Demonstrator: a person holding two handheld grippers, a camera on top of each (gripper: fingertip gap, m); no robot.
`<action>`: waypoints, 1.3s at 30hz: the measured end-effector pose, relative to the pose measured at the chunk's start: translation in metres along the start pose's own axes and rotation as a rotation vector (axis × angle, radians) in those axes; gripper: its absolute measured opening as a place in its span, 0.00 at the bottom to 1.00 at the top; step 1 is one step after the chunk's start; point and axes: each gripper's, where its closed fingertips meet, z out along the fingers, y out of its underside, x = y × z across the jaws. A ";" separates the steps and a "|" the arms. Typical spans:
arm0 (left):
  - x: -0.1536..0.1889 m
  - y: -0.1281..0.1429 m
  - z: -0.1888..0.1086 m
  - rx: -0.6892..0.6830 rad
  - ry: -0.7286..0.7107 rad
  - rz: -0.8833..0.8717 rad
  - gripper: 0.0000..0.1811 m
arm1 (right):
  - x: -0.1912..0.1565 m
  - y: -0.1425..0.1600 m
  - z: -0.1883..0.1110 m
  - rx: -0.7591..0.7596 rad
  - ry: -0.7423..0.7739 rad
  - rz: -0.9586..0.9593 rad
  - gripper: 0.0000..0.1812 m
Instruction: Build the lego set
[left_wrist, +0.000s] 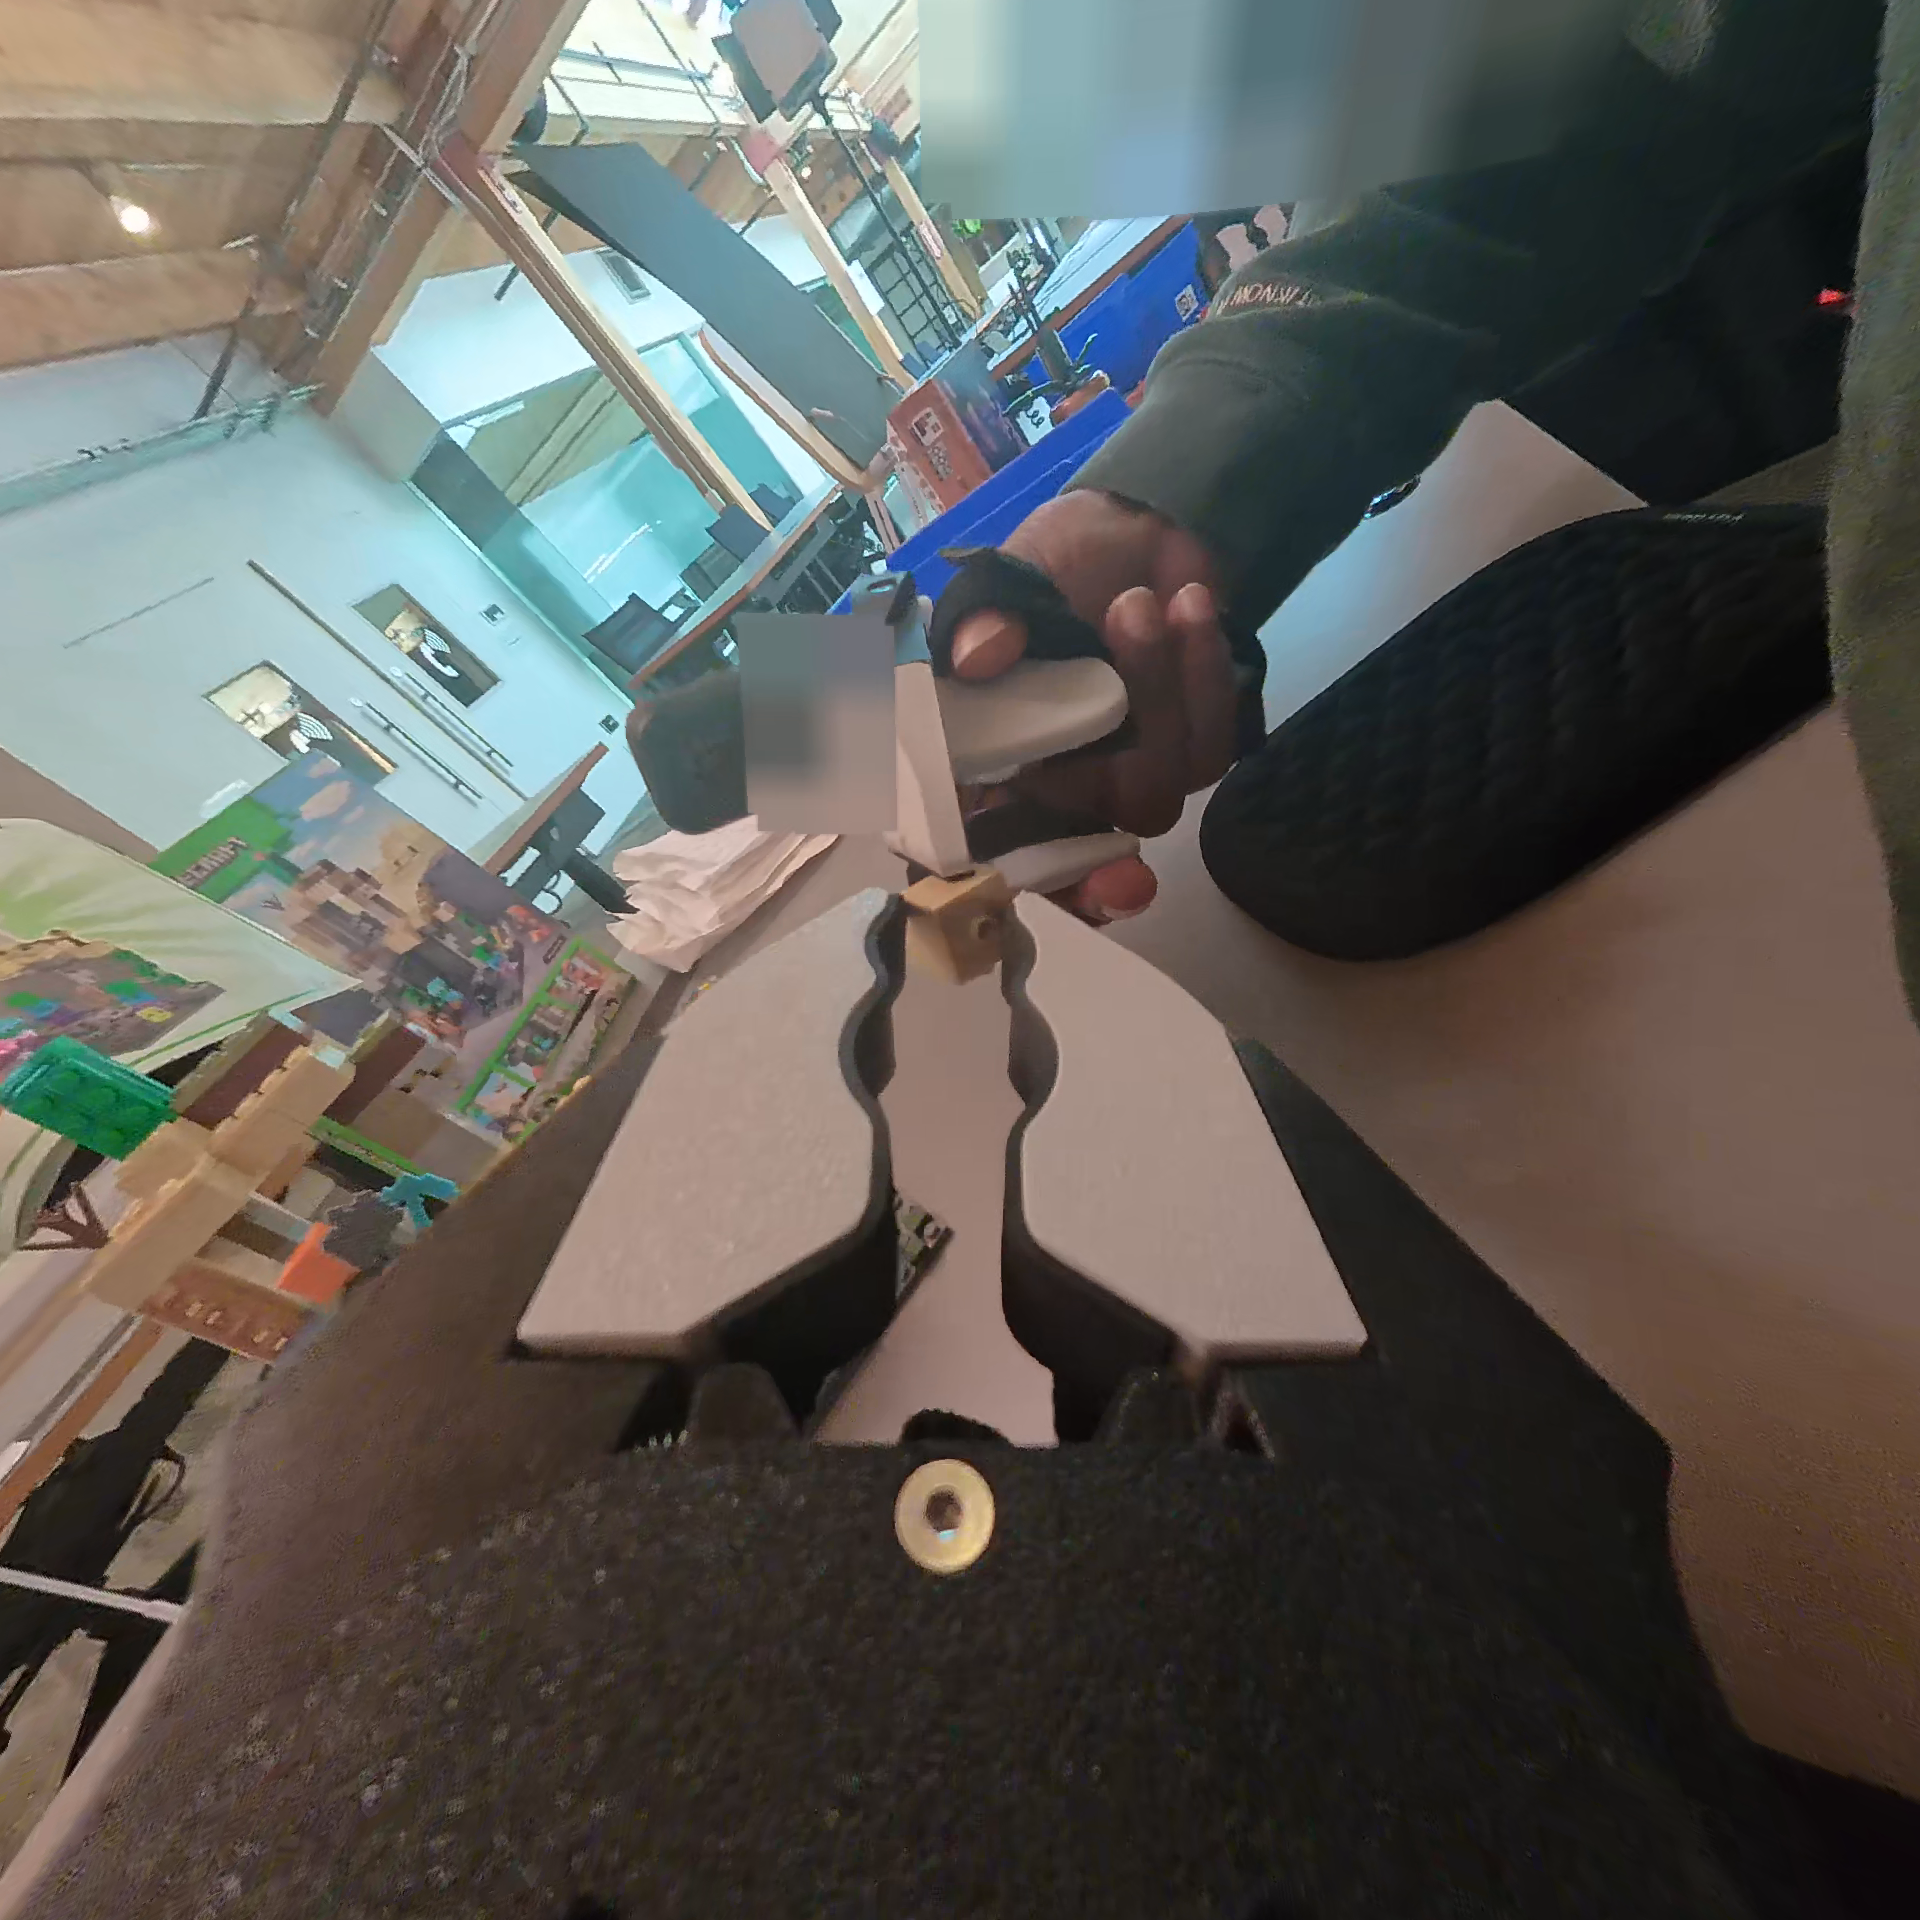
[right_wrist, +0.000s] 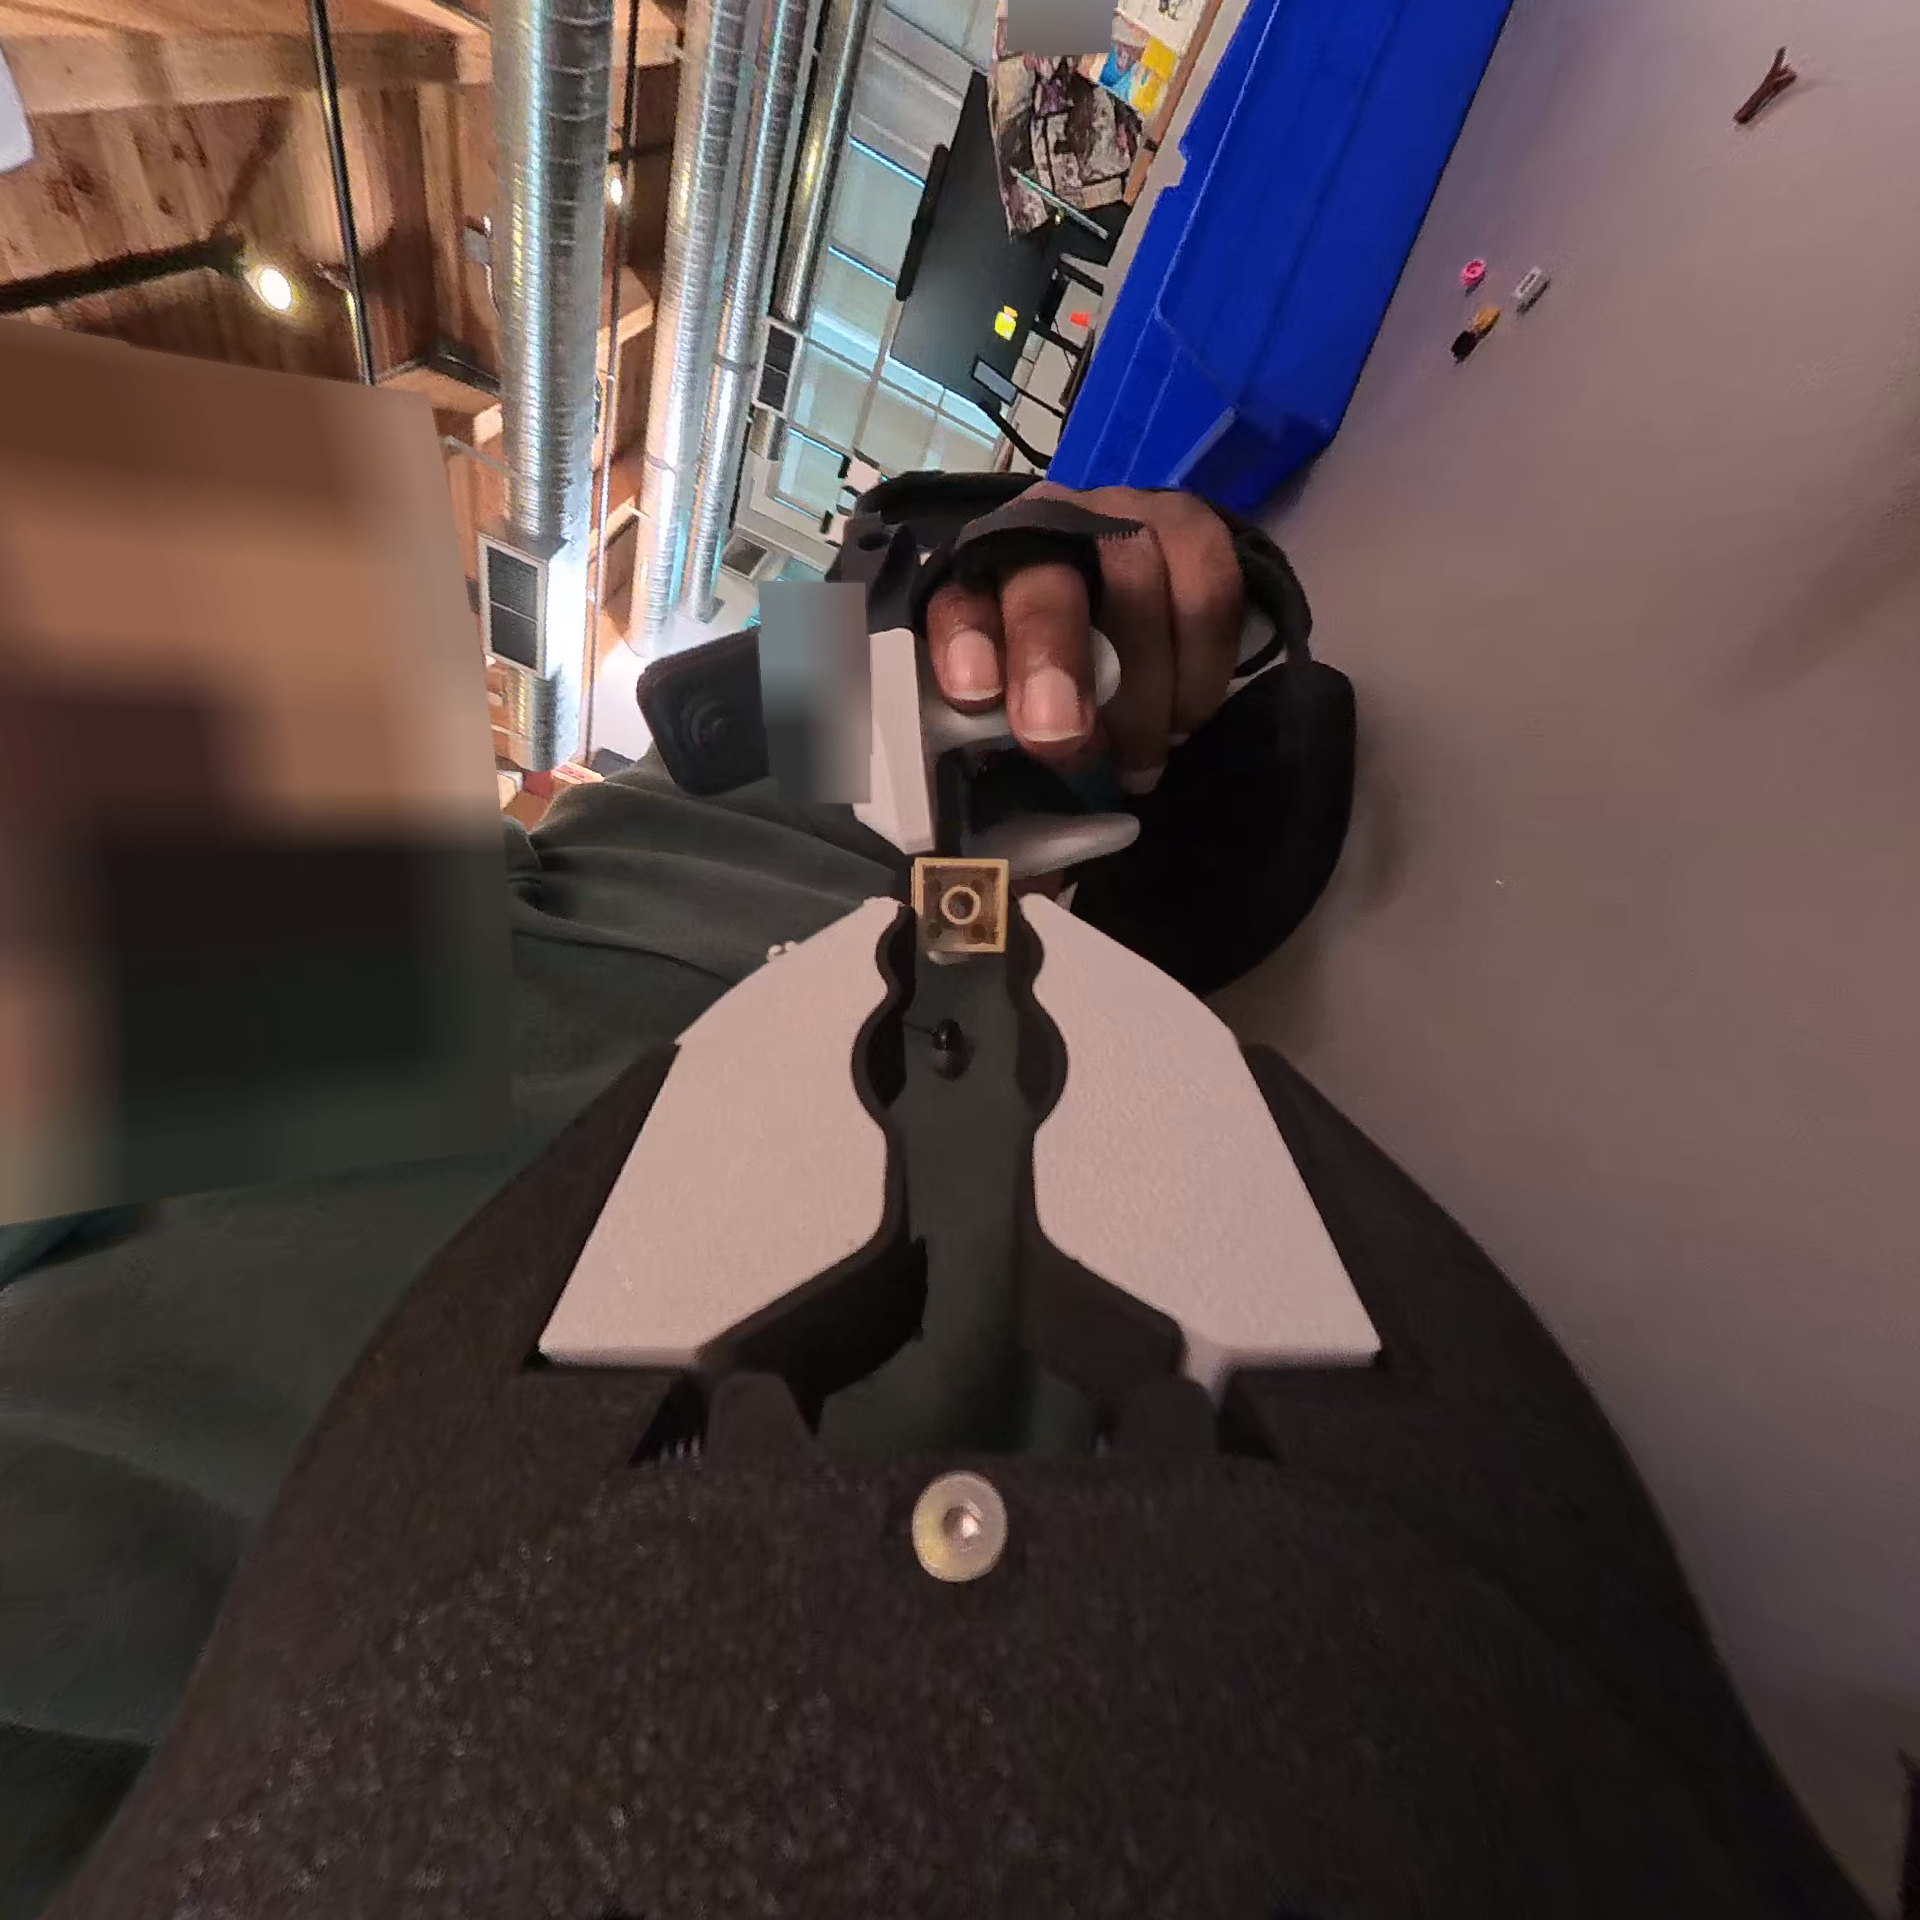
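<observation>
The tan brick (left_wrist: 951, 925) sits at my left gripper (left_wrist: 948, 930) tips, raised above the grey table (left_wrist: 1455, 1195), apparently pinched there. In the right wrist view its hollow underside (right_wrist: 961, 906) faces my right gripper (right_wrist: 961, 920); whether those tips grasp it I cannot tell. Judged step: mid-air handover or re-grip. Next: one secure hold, then carry to the tan build (left_wrist: 223, 1174) near the table's left edge.

two tongs (left_wrist: 951, 925), one tan brick (left_wrist: 953, 923)
</observation>
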 end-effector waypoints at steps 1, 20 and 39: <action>0.000 -0.001 0.000 0.004 -0.005 0.002 0.11 | -0.001 -0.001 0.000 0.013 -0.009 0.007 0.09; -0.023 0.032 0.004 -0.156 -0.039 -0.450 0.10 | 0.021 -0.031 -0.033 0.092 0.570 -0.757 0.14; -0.037 0.052 0.020 -0.309 0.036 -1.008 0.10 | 0.038 -0.046 -0.021 -0.175 1.226 -1.637 0.12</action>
